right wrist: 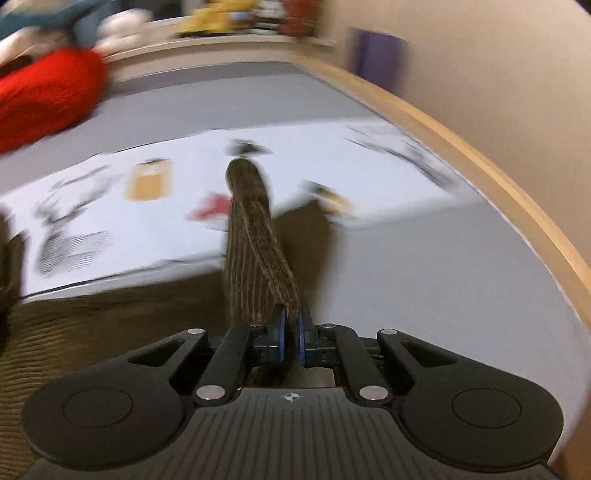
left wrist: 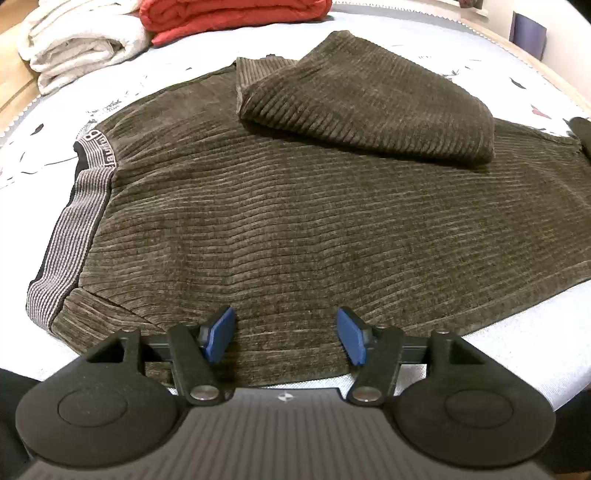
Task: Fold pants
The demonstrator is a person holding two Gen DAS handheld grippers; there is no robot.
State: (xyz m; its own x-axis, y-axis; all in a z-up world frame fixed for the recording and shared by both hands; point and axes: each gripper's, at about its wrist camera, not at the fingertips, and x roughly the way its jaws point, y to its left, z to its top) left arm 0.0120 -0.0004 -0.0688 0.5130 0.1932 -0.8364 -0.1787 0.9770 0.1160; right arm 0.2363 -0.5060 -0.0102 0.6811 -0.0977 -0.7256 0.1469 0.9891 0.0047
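Brown ribbed corduroy pants (left wrist: 280,221) lie spread on the bed, their grey striped waistband (left wrist: 77,218) at the left. A leg end (left wrist: 369,107) is folded back on top of them at the far side. My left gripper (left wrist: 286,338) is open just above the near edge of the pants, its blue pads (left wrist: 221,334) apart with only flat fabric beneath. In the blurred right wrist view, my right gripper (right wrist: 291,332) is shut on a raised fold of the pants (right wrist: 255,251), which stands up from between the pads.
A red folded blanket (left wrist: 229,14) and a white folded towel (left wrist: 81,40) lie at the far left of the bed. The patterned white sheet (right wrist: 147,206) covers the mattress. A wooden bed rim (right wrist: 480,162) curves along the right, beside a beige wall.
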